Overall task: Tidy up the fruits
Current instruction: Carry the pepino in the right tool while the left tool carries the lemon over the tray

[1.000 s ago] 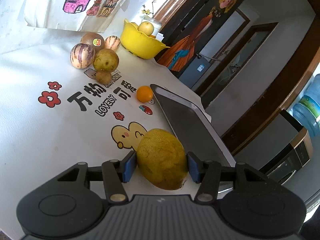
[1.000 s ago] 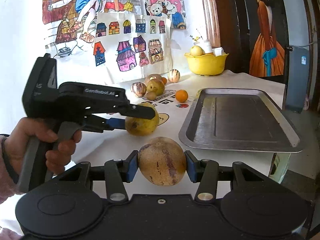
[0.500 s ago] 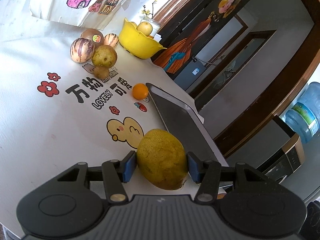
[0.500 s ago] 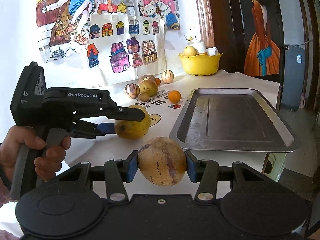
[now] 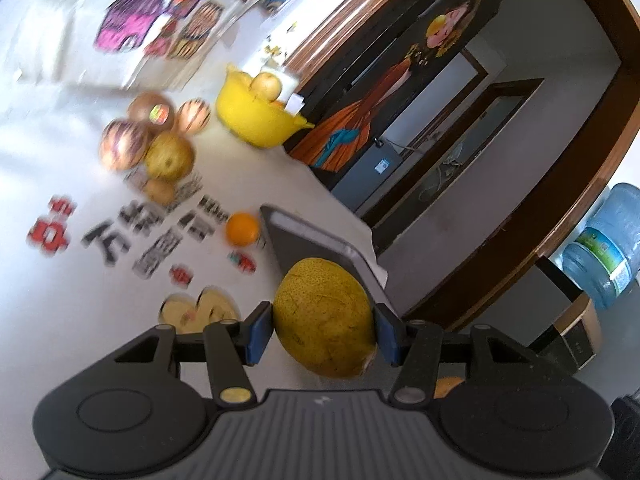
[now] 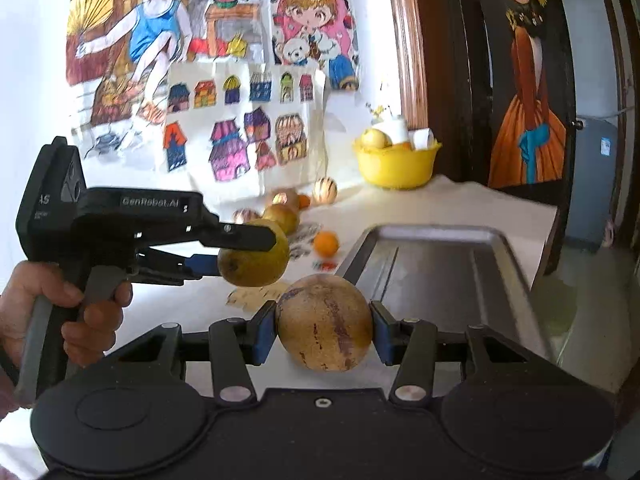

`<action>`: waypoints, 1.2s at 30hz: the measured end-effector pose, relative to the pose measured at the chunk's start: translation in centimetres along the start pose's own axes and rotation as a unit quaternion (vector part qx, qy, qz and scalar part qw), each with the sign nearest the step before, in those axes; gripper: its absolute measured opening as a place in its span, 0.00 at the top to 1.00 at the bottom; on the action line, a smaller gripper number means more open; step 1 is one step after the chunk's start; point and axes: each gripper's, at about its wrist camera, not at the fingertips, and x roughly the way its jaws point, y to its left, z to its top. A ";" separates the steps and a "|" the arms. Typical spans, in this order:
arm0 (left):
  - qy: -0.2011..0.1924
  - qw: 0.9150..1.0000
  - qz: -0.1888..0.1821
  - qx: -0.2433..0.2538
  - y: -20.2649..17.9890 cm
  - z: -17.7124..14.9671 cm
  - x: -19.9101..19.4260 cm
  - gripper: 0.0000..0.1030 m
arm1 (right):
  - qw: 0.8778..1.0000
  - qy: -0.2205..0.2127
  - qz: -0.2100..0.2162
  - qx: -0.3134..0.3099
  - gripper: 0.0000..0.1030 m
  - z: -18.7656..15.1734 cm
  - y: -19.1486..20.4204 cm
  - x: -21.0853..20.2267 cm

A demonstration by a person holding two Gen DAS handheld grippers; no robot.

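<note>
Left wrist, pitted yellow-green fruit [image 5: 324, 316], jaws clamped

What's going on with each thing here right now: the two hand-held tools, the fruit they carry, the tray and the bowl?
Left tool: shut on the yellow-green fruit.
Yellow-green fruit: gripped between the pads, held in the air.
Right tool: shut on the brown fruit.
Brown fruit: gripped, held near the tray.
Metal tray: flat on the table, nothing in it.
Yellow bowl: upright, holding fruit.
</note>
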 end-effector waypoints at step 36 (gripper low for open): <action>0.066 0.991 0.050 0.107 -1.7 6.4 18.7 0.44 | 0.992 0.102 -0.076 -0.006 0.51 7.6 -15.6 19.3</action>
